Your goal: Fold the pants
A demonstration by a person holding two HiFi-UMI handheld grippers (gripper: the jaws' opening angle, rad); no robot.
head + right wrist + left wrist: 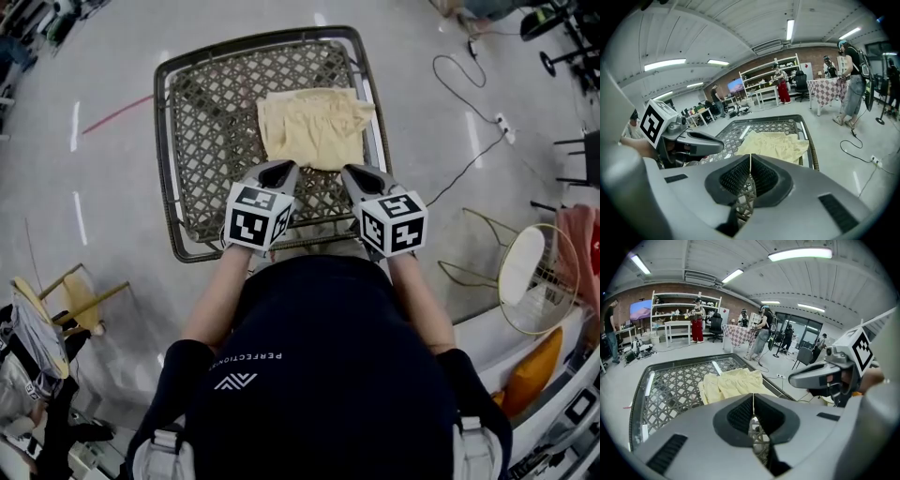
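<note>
Pants (314, 127): pale yellow, bunched on far-right part of lattice worktop (202, 122); lay just ahead of both tips, longer side crosswise; left hand-held gripper (279, 171) and right hand-held gripper (356, 174) closed, empty, about equally near.

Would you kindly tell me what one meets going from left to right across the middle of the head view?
In order: wooden-framed yellow seat → left grey claw → right grey claw → round gold wire-framed stand.
</note>
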